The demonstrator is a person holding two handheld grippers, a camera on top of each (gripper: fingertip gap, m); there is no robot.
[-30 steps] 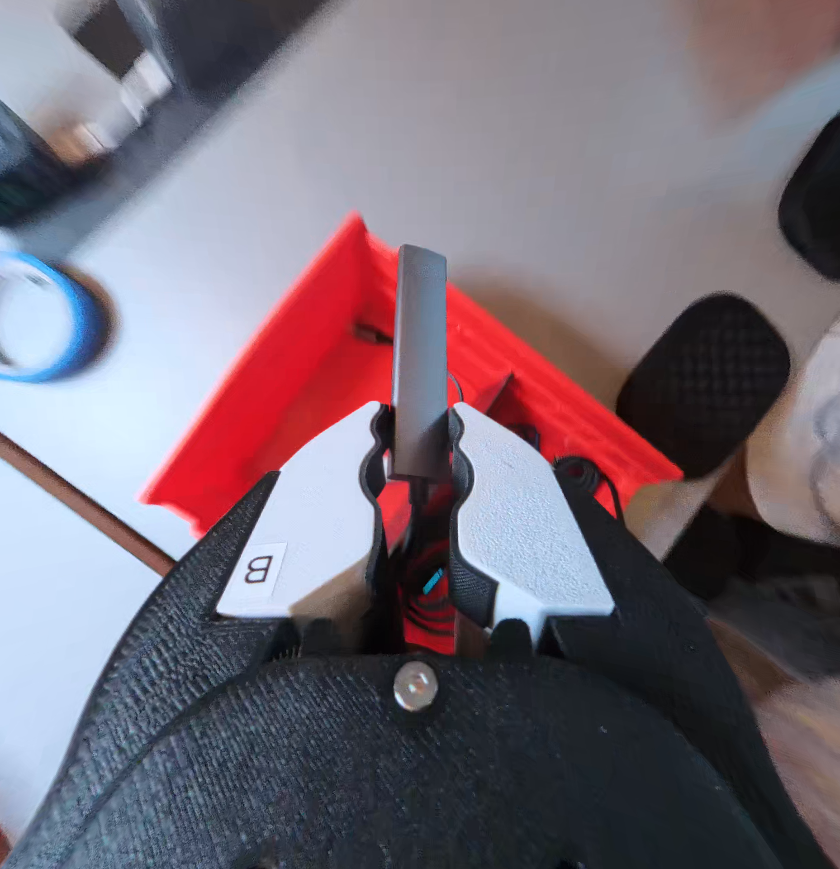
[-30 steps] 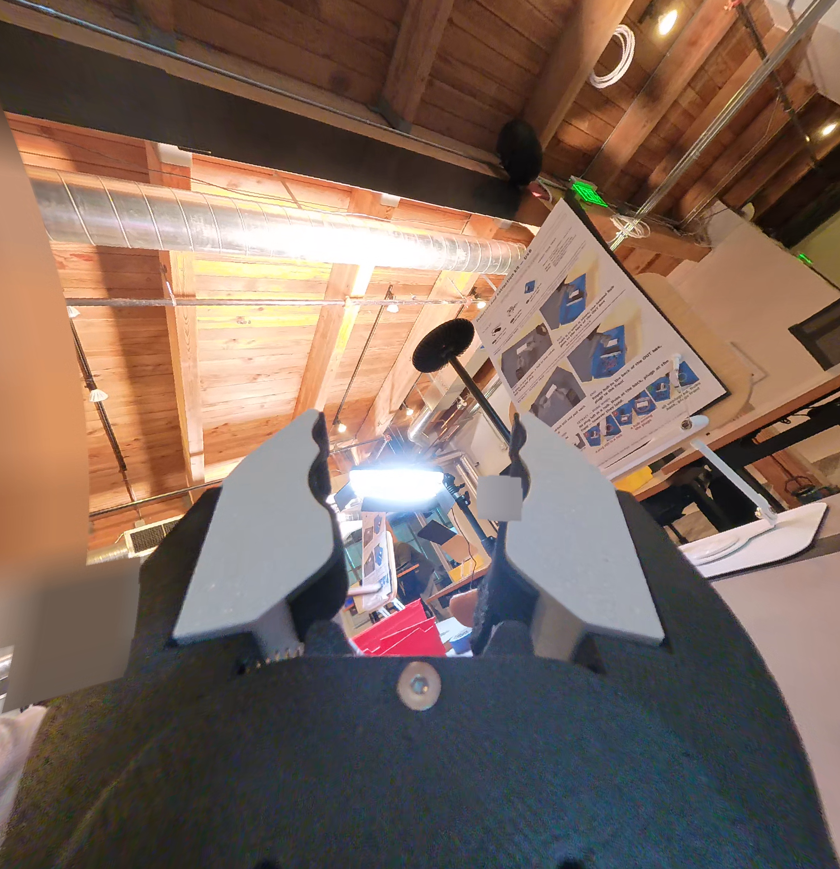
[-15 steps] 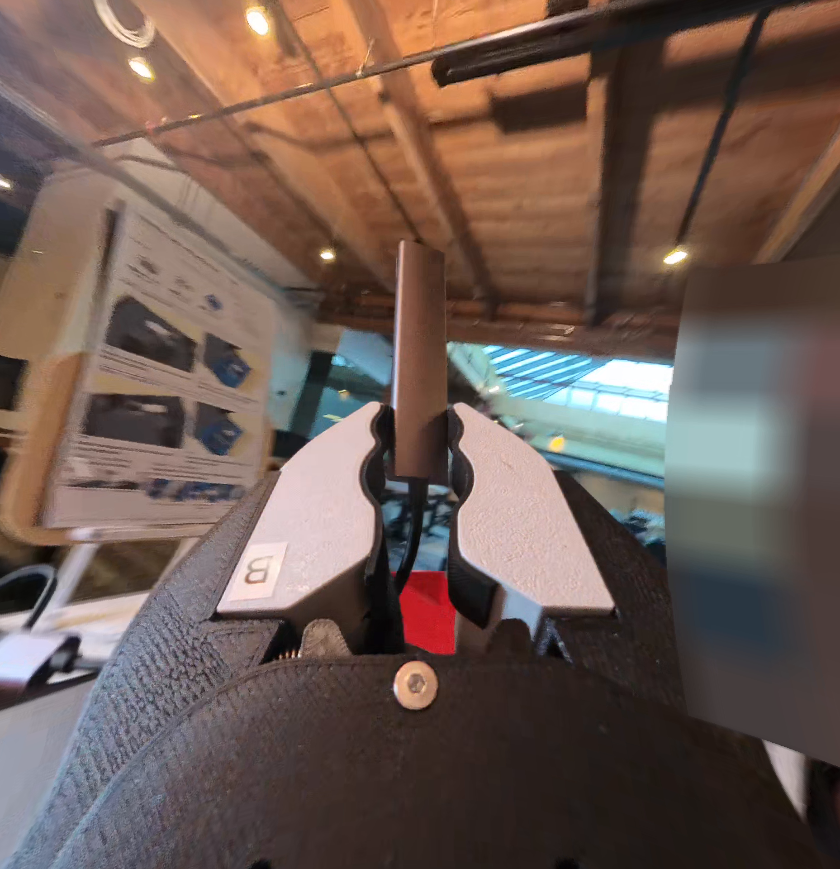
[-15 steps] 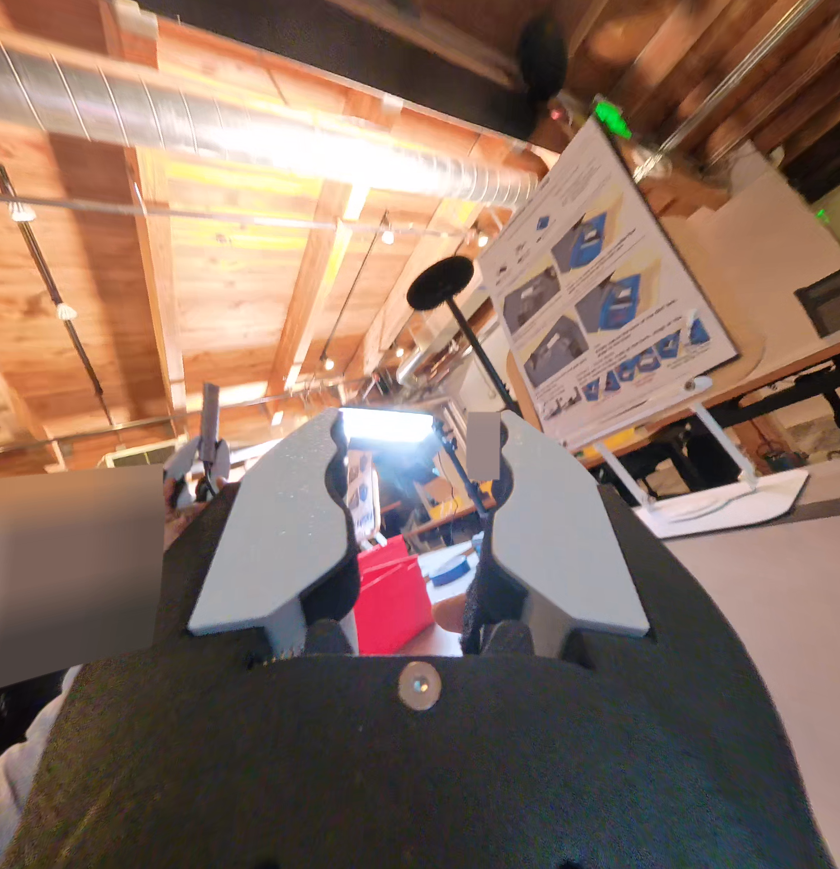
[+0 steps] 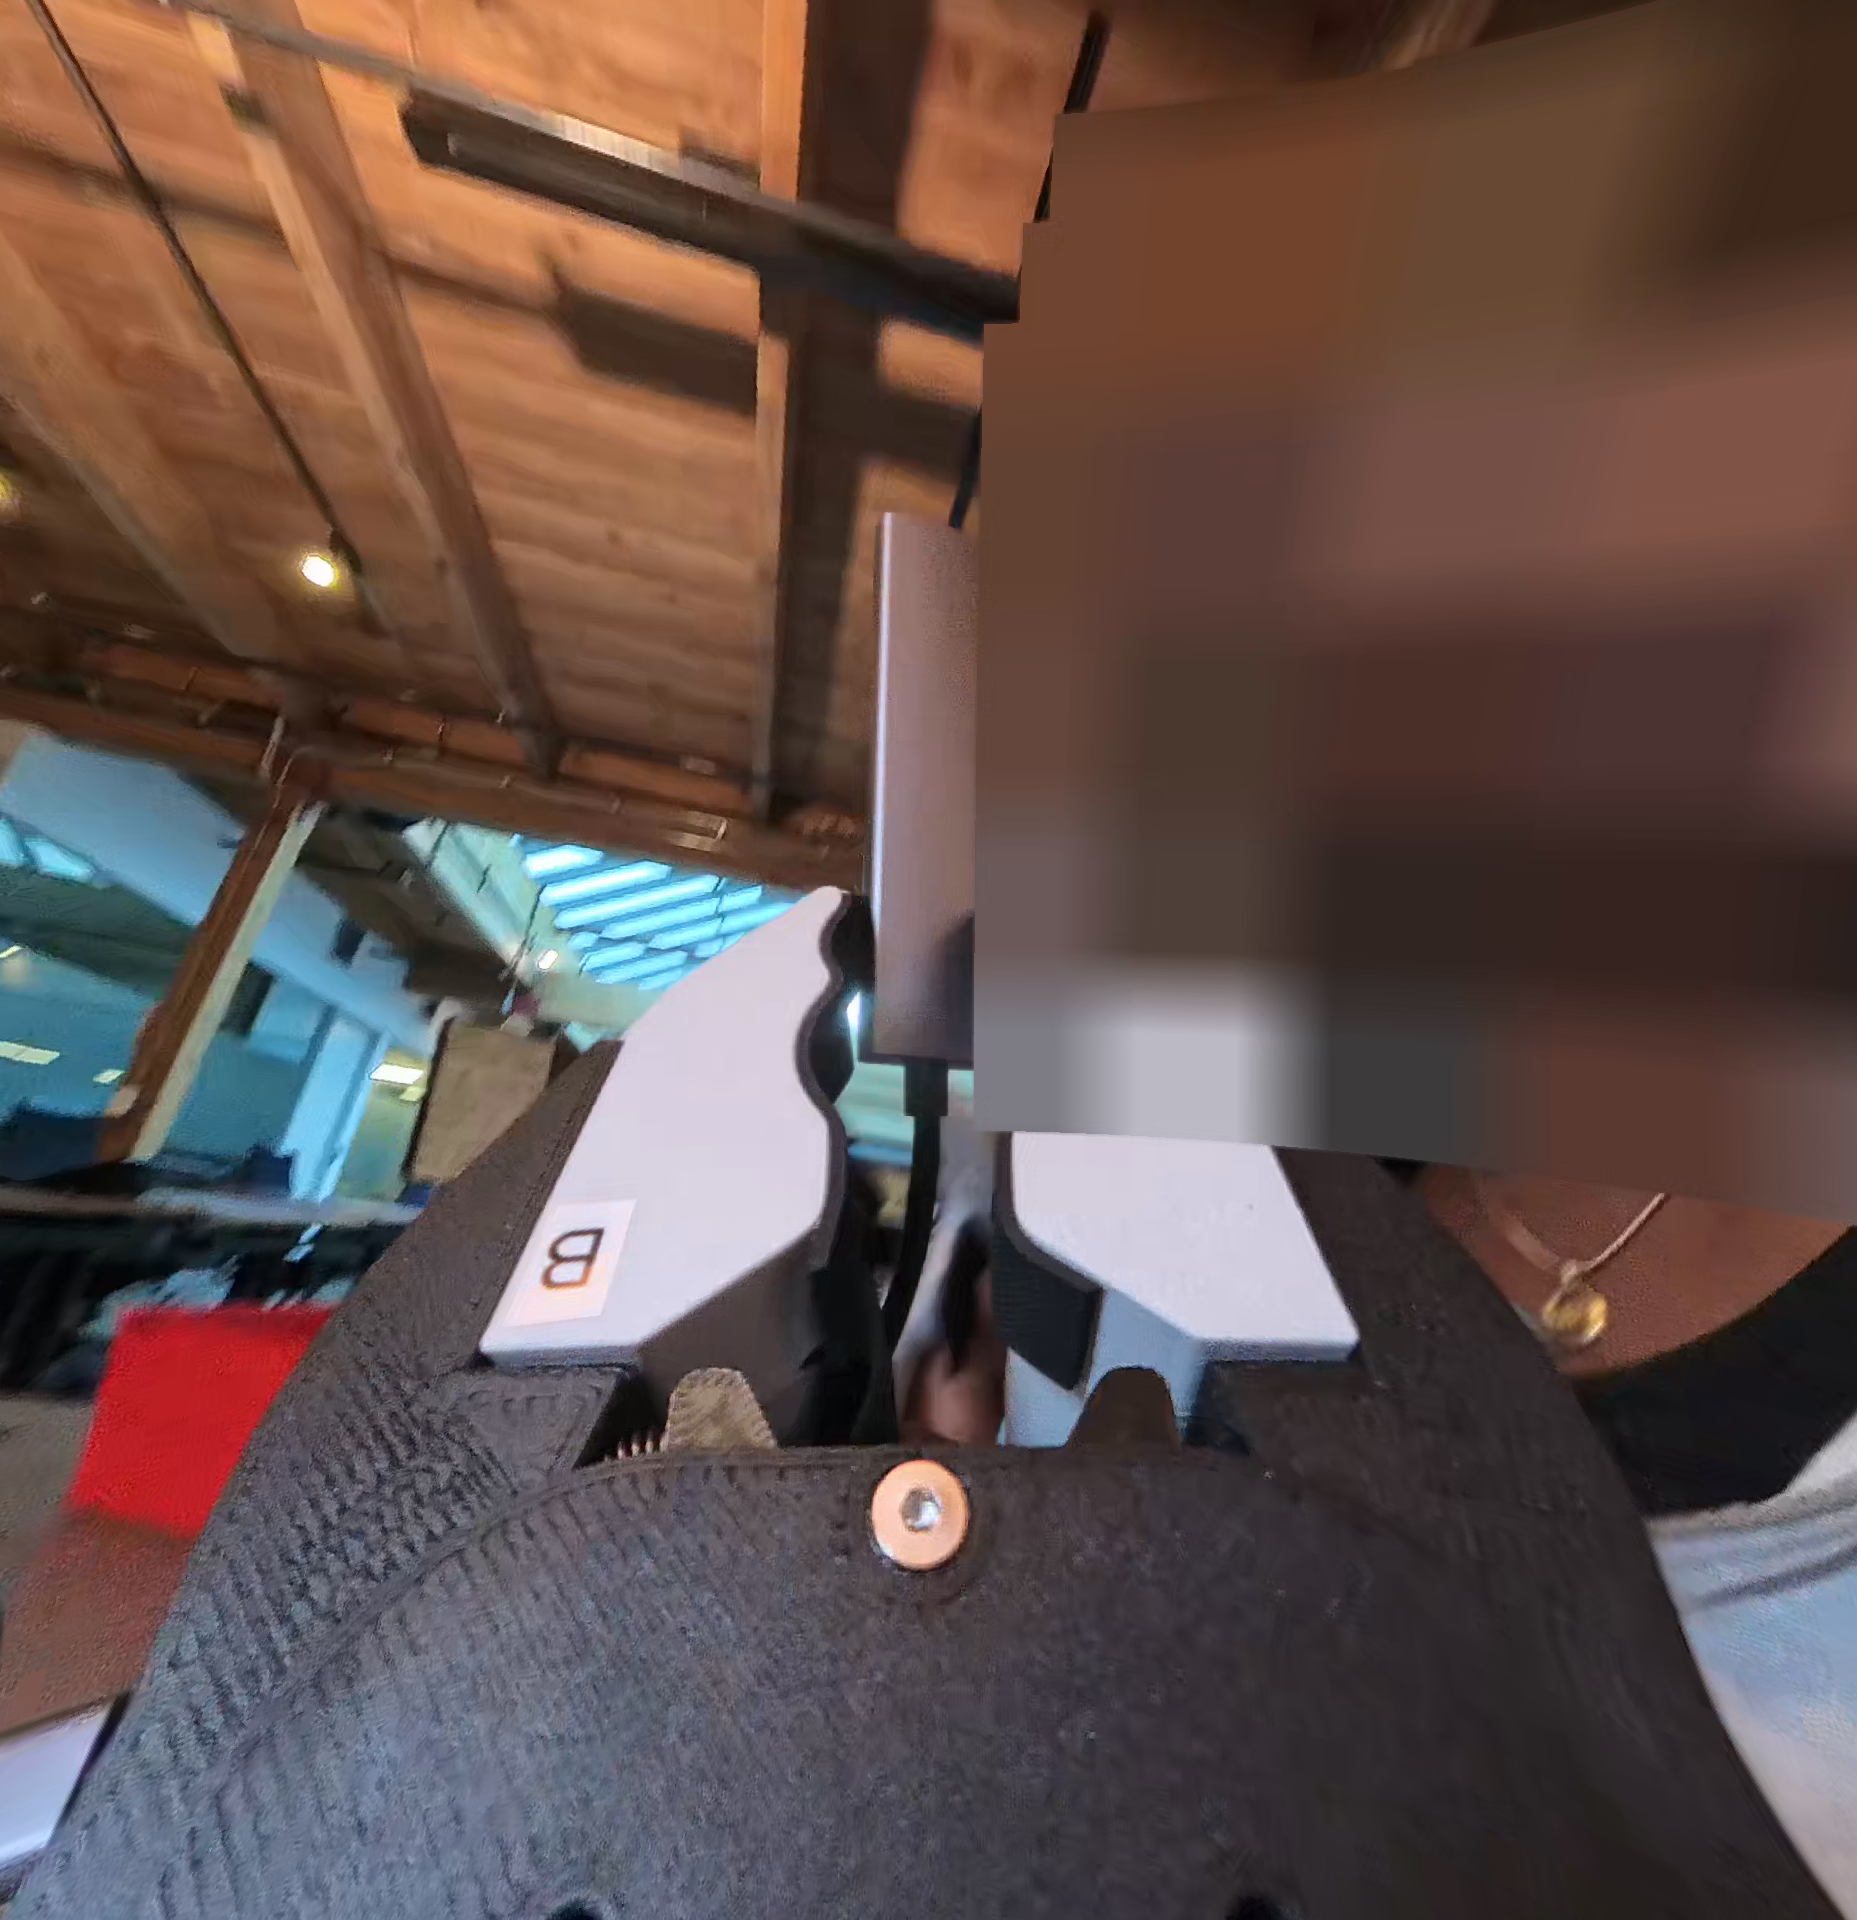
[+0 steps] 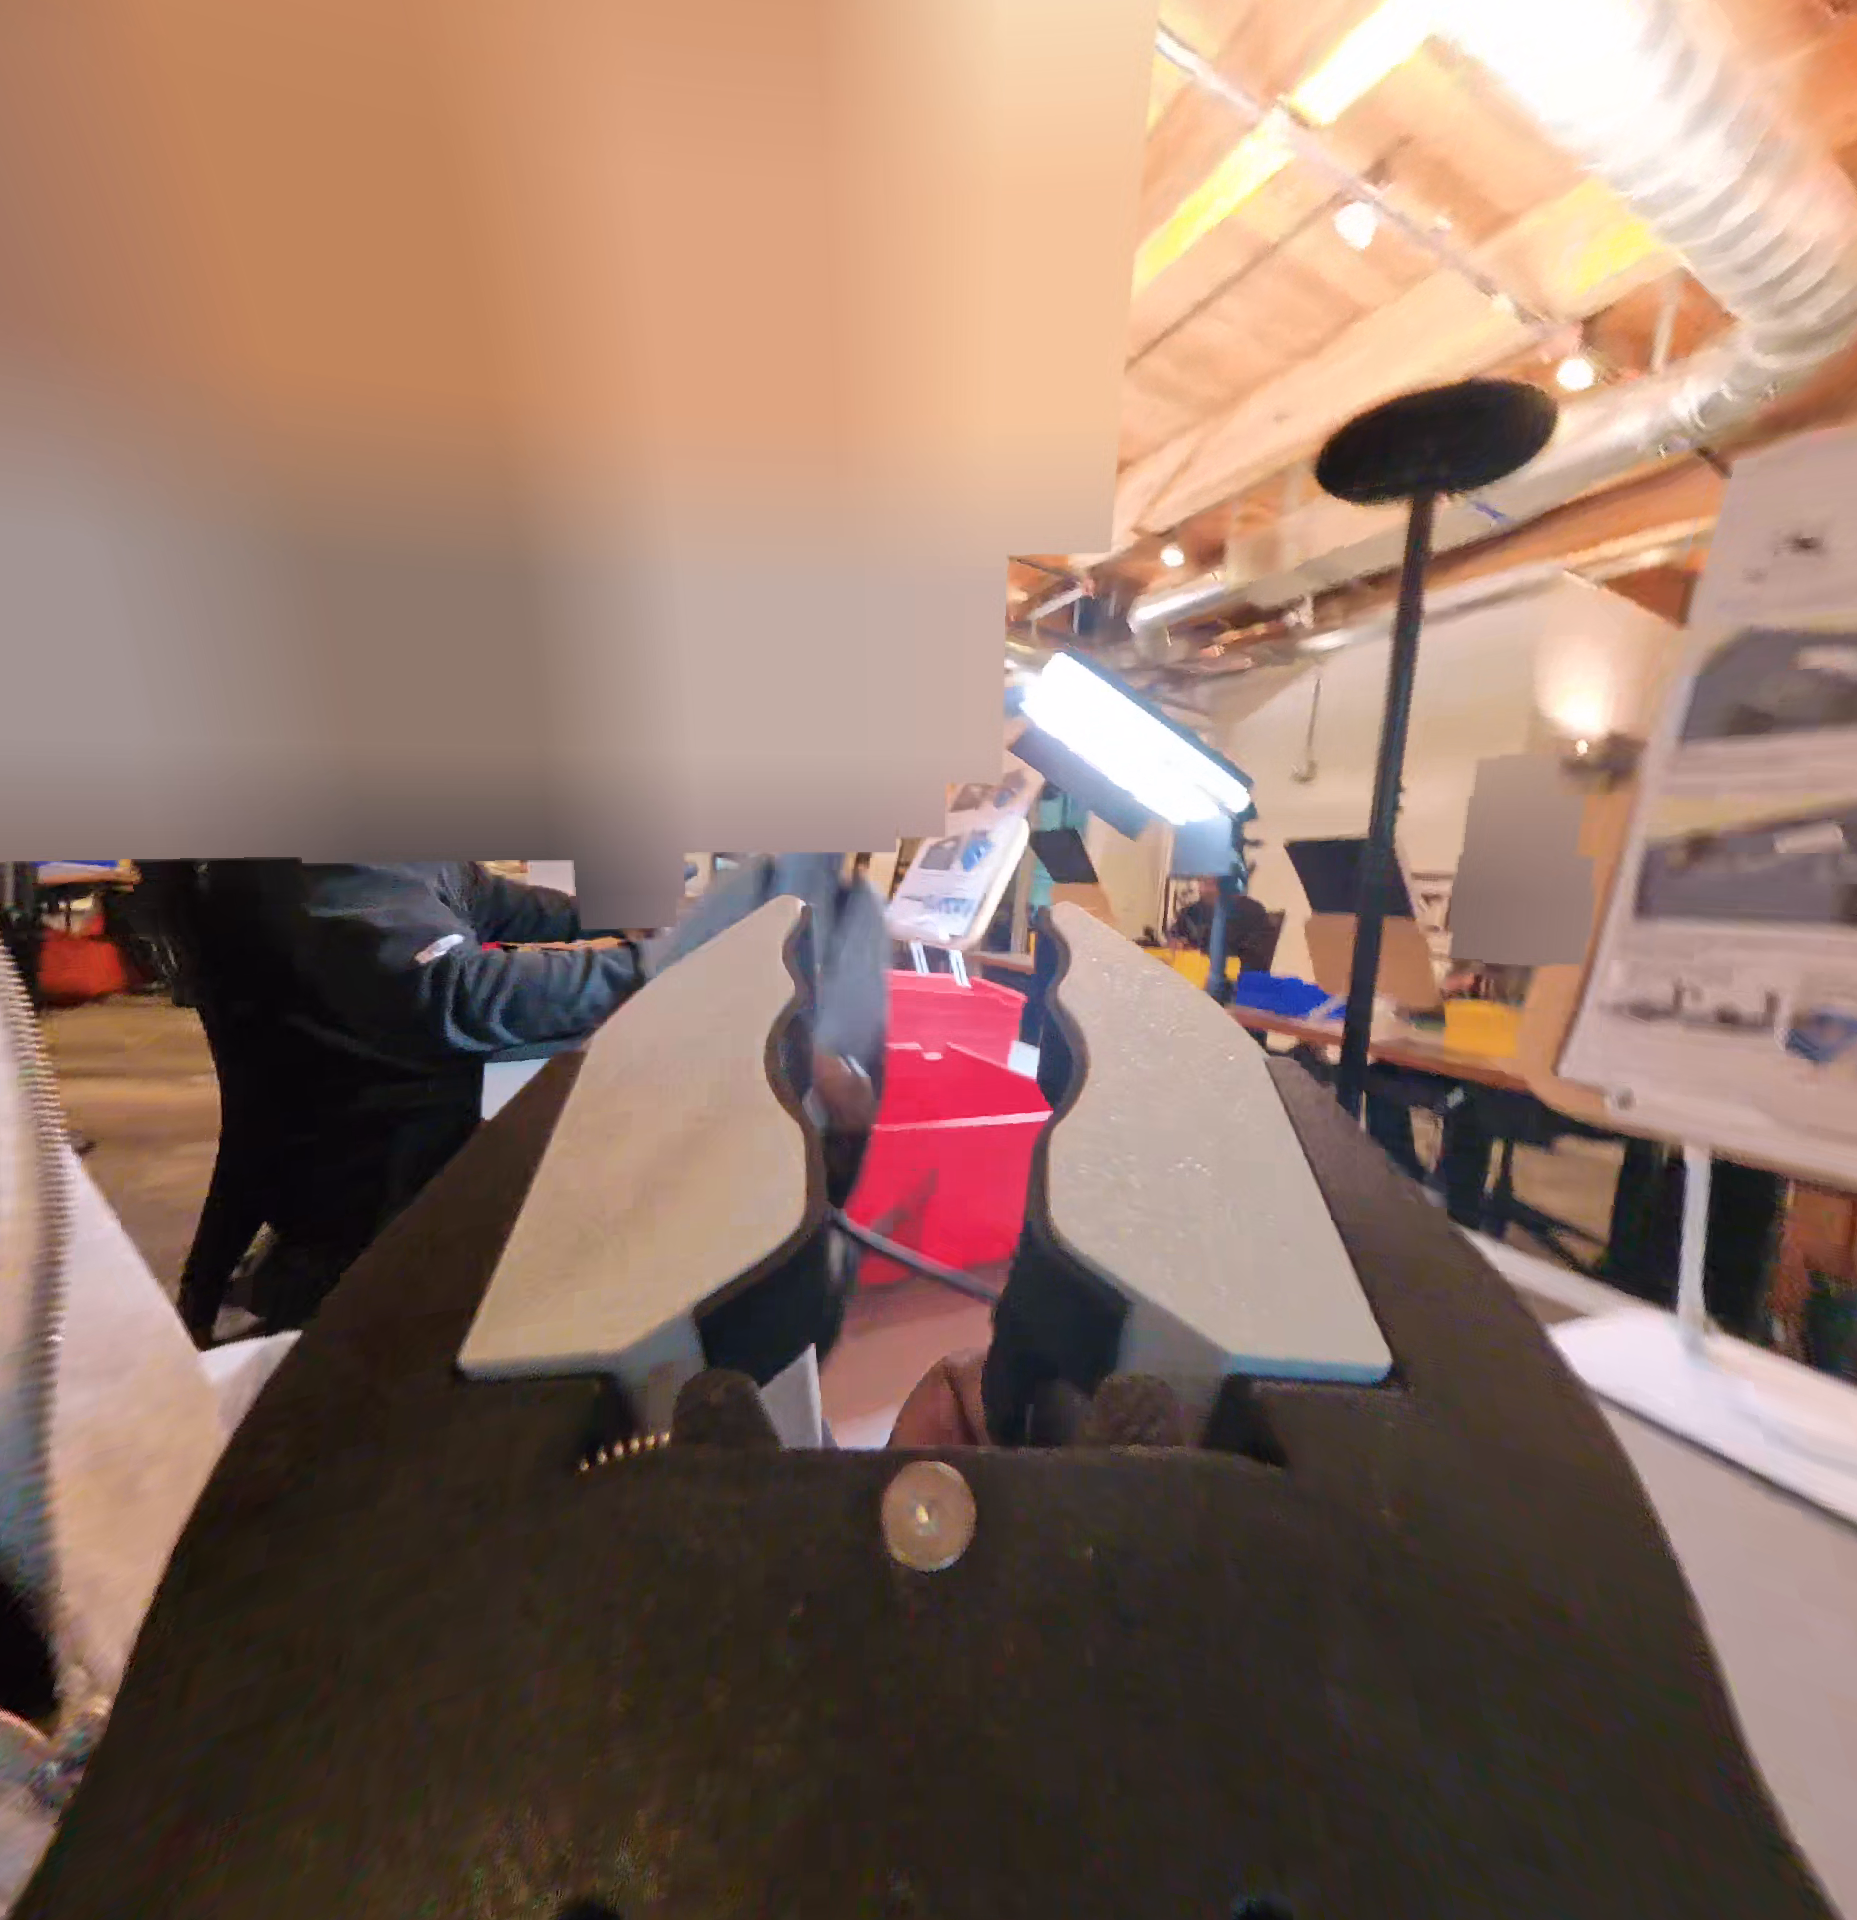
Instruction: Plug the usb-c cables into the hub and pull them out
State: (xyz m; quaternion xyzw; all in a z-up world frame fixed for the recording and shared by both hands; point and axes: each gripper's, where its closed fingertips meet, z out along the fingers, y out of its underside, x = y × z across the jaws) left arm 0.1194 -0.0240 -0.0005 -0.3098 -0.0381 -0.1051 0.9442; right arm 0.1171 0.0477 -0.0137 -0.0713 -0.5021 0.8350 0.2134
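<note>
I hold the left gripper (image 5: 919, 997) with its jaws clamped on the lower end of the hub (image 5: 922, 790), a slim grey bar standing upright straight ahead at 12 o'clock in the left wrist view. Its own black lead (image 5: 919, 1164) drops from the bottom end down between the fingers. The hub's right edge and my right finger's tip are hidden behind a blurred patch, so I cannot check how squarely it sits.

My right gripper (image 6: 924, 987) has its jaws apart with nothing between them. No usb-c cable is in either grip, and I cannot see any plug seated in the hub, so I judge the task is at its start: hub lifted, first cable yet to be fetched.

To do this well, I think I should keep the clamp firm and low on the hub, leaving its port sides free, and tilt both cameras back down toward the table, since both now look mostly at the wooden ceiling. I would take the cable close behind its plug, so it does not bend when pushed.

Just beyond my right fingers, at 12 o'clock, sits the red bin (image 6: 945, 1081), with a dark cable (image 6: 908, 1262) at its near side; what lies inside I cannot tell from this low angle. The same bin shows as a red blur at 8 o'clock in the left view. Farther off, at 2 o'clock, stand a lit lamp panel (image 6: 1126, 748) and a poster board (image 6: 1755, 831).
</note>
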